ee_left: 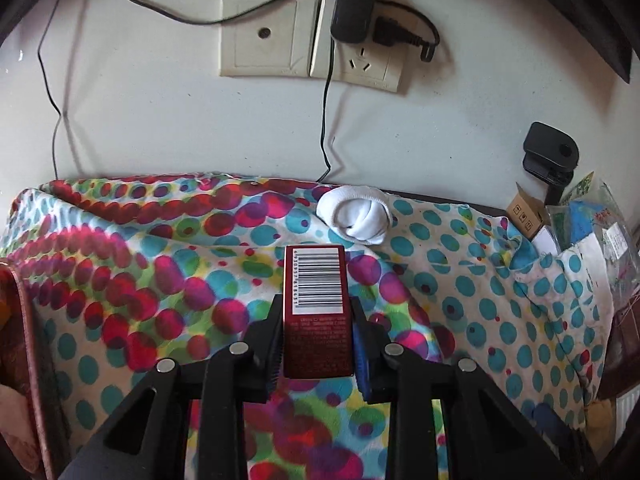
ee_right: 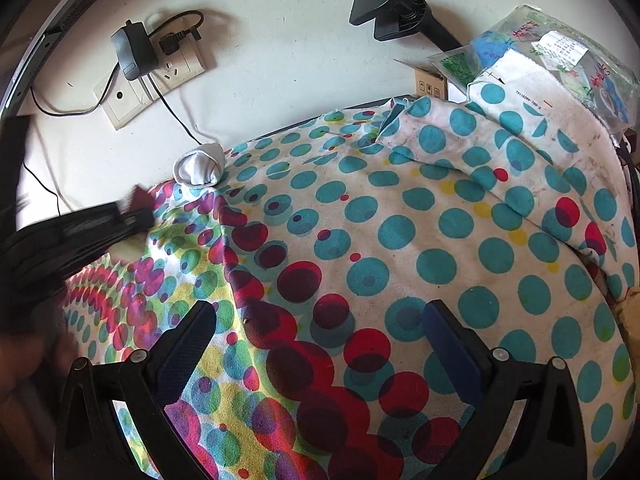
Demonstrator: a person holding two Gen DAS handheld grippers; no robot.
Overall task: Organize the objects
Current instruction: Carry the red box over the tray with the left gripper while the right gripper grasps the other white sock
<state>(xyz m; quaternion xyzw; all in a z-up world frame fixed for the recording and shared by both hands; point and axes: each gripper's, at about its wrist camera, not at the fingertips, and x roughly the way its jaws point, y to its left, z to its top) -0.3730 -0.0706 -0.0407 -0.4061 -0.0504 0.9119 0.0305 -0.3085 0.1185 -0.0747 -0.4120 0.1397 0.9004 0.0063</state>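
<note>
A slim dark red box [ee_left: 314,276] with a white barcode label sits between the pads of my left gripper [ee_left: 316,320], which is shut on it just above the dotted cloth [ee_left: 160,264]. The right wrist view shows that gripper as a blur at the left [ee_right: 132,216], a red corner of the box [ee_right: 138,196] poking out. A rolled white sock [ee_left: 356,216] [ee_right: 198,168] lies on the cloth near the wall, beyond the box. My right gripper [ee_right: 320,312] hangs open over the cloth [ee_right: 360,240] with nothing between its fingers.
On the wall behind are a socket plate with a black charger [ee_left: 354,0] and trailing cables. A black clamp [ee_left: 550,152], a small cardboard box [ee_left: 524,216] and a clear plastic bag of items [ee_right: 560,52] crowd the right. A brown padded edge [ee_left: 24,340] borders the left.
</note>
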